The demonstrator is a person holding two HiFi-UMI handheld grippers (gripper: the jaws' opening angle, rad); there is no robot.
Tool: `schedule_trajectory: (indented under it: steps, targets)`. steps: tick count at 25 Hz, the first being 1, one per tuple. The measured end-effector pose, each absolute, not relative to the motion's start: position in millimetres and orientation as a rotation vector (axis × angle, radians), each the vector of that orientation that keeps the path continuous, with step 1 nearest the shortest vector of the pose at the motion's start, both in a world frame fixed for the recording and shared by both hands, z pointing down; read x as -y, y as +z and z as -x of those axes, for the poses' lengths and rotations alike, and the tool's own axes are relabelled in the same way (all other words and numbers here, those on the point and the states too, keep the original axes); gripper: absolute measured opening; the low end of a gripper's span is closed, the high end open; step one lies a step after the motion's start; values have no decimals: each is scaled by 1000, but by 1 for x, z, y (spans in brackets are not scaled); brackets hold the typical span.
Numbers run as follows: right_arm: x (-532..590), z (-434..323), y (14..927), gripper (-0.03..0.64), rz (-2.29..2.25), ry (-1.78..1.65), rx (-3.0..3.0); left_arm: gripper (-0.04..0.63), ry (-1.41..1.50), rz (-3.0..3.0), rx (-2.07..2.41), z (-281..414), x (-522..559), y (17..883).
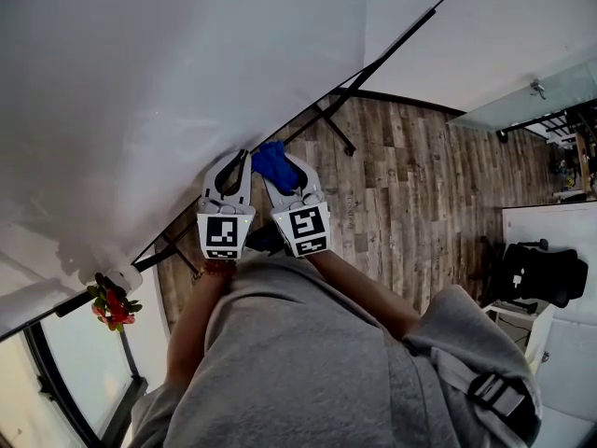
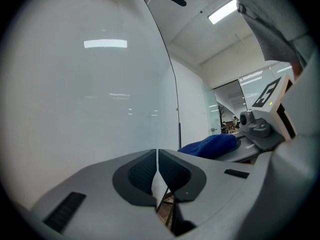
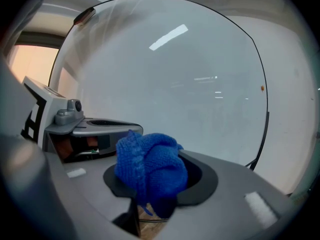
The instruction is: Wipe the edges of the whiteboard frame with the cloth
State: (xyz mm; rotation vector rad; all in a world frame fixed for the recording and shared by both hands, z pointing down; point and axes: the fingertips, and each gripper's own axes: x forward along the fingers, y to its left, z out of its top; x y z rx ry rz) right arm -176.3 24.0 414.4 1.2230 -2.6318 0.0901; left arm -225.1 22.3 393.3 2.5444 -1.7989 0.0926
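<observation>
The big whiteboard (image 1: 168, 82) fills the upper left of the head view, and its thin black frame edge (image 1: 392, 45) runs diagonally down to the left. My right gripper (image 1: 280, 171) is shut on a bunched blue knit cloth (image 1: 274, 161), held right at the board's lower edge. In the right gripper view the cloth (image 3: 150, 169) bulges between the jaws, with the board (image 3: 190, 84) and its frame (image 3: 265, 99) beyond. My left gripper (image 1: 236, 164) sits just left of it, jaws shut on nothing (image 2: 158, 166). In the left gripper view the cloth (image 2: 210, 146) shows to the right.
The black legs of the board's stand (image 1: 331, 124) stand on the wooden floor (image 1: 420, 185). A black office chair (image 1: 541, 273) and a white desk (image 1: 550, 222) are at the right. A red flower ornament (image 1: 112, 306) hangs at the lower left by a window.
</observation>
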Motion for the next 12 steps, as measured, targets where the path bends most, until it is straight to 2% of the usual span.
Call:
schedule_trajectory:
  steps: [12]
  targets:
    - [-31,186,419,152,-1185,93,2643,12,65,-2523,1797,234,-29,400]
